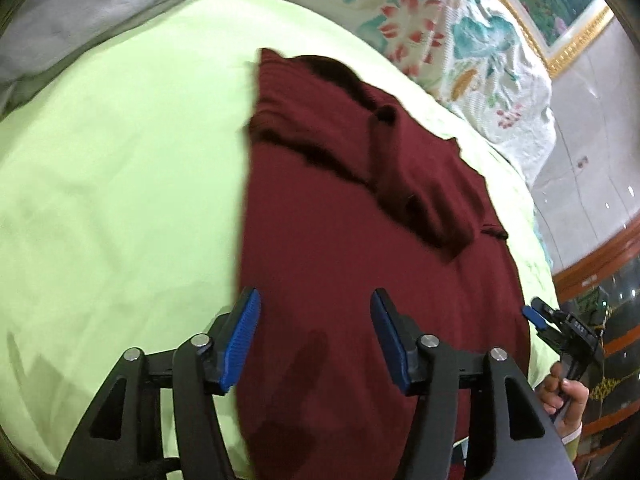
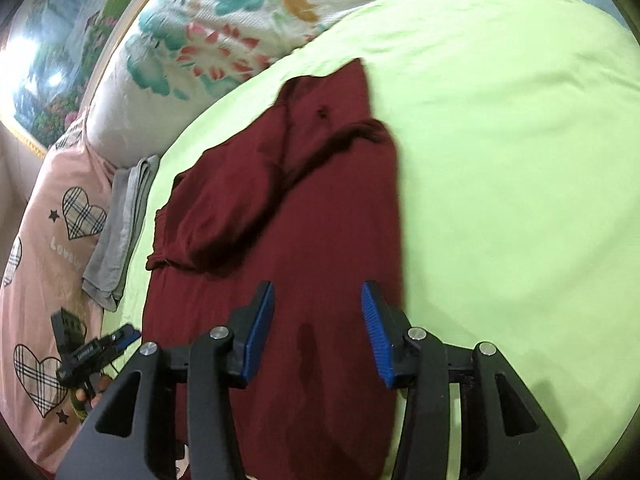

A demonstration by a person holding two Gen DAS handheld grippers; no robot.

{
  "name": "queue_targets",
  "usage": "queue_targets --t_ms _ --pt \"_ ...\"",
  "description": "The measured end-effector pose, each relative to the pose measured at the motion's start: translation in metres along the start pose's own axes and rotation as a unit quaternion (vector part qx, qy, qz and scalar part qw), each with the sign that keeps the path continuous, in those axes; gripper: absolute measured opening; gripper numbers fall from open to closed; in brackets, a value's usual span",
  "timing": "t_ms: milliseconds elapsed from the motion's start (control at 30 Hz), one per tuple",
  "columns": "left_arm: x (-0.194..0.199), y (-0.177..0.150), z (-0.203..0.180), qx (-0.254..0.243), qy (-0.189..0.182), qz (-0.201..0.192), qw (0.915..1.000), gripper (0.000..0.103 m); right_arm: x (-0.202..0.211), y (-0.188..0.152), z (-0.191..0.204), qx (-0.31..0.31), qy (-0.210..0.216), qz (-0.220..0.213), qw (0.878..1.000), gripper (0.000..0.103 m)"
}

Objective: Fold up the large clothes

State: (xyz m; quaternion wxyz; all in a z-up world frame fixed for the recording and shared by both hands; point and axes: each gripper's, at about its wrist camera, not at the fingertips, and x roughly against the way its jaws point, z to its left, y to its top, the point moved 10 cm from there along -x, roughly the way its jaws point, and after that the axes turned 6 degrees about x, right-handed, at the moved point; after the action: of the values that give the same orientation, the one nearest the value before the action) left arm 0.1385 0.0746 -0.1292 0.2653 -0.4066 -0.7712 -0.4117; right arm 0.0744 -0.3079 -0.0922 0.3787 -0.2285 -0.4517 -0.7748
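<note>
Lime-green bedsheet [image 1: 120,184] | floral quilt [image 1: 472,52] | gold-framed painting [image 1: 560,8]

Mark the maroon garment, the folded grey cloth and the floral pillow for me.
maroon garment [image 1: 340,280], left wrist view, flat lower body.
folded grey cloth [image 2: 120,220], right wrist view, middle.
floral pillow [image 1: 460,52], left wrist view, printed face.

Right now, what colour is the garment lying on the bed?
Dark maroon red garment, plain, on a light green sheet; the right wrist view shows it best.

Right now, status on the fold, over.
Left tongs open, empty. Right tongs open, empty. Maroon garment lies partly folded on green sheet. Nothing in the way.
</note>
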Motion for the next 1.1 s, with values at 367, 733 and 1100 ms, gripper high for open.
queue_targets --t_ms 367,733,1100 --pt "0.01 -0.051 0.019 -0.008 -0.005 0.024 0.9997 0.069 0.027 -0.047 -0.02 -0.007 0.028 0.021 0.999 0.056" --pt "0.018 -0.103 -0.005 -0.034 -0.092 0.076 0.9923 0.062 0.019 -0.093 0.03 0.013 0.167 0.079 0.983 0.056" --pt "0.009 -0.12 0.0 -0.007 -0.116 0.1 0.9882 0.009 0.019 -0.109 0.019 0.015 0.162 0.088 0.983 0.022"
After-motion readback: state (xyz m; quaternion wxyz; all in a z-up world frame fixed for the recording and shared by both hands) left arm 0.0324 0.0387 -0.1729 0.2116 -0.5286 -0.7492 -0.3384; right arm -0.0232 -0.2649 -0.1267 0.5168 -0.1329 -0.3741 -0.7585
